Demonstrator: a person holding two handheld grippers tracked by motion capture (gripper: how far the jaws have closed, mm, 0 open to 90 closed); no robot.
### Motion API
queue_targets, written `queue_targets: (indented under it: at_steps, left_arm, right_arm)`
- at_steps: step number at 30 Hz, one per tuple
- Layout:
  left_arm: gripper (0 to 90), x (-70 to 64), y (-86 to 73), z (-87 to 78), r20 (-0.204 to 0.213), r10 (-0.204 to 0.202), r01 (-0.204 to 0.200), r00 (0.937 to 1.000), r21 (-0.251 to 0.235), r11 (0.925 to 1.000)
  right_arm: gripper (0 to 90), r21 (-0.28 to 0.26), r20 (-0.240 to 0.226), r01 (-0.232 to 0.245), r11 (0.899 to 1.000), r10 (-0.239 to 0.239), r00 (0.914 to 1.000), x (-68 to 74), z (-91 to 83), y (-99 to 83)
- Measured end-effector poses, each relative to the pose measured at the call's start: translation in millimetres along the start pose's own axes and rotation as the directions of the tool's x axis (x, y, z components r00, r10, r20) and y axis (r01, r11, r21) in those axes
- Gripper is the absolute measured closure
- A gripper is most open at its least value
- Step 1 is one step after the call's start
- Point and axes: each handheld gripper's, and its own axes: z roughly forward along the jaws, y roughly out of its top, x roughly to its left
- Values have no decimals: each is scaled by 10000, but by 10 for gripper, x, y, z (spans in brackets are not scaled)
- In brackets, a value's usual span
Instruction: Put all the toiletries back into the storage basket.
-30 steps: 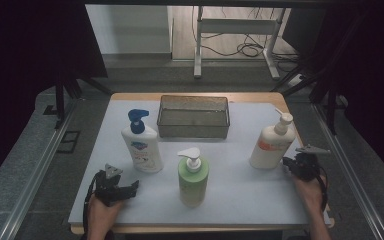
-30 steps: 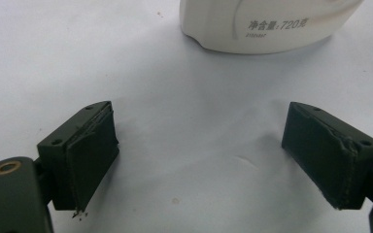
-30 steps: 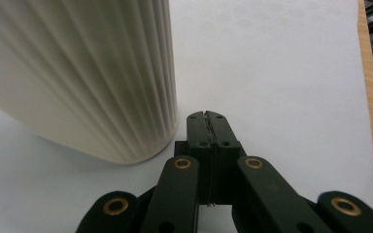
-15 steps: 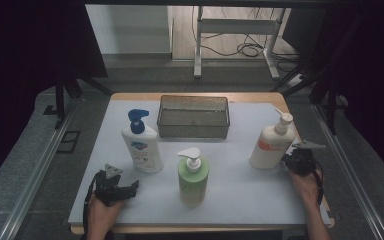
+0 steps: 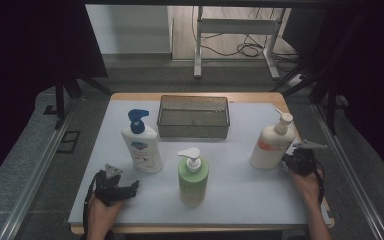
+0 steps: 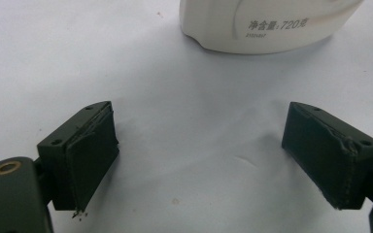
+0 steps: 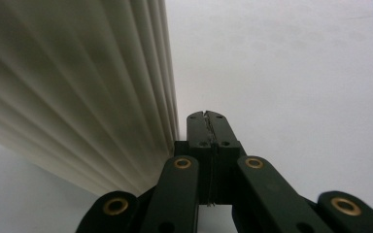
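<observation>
Cream pump bottle [image 5: 271,146] stands upright at right of the white mat [image 5: 240,195]. Right gripper [image 5: 294,159] beside its base, jaws clenched together, empty; should spread them before grasping. Left gripper [image 6: 201,160] released wide, near left.

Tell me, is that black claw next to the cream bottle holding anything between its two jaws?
No: in the right gripper view the right gripper has its jaws pressed together with nothing between them, beside the cream bottle.
</observation>
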Motion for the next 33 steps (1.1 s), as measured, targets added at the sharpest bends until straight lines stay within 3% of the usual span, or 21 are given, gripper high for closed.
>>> queue_targets:
  at_steps: [11,33]
  left_arm:
    - [120,0,0,0,-2,3,-3,10000,1,10000]
    - [120,0,0,0,2,4,-4,10000,2,10000]
  right_arm:
    - [894,14,-304,210,9998,-210,9993,38,-17,-21]
    - [894,211,-851,703,9973,-683,9940,297,-70,-80]
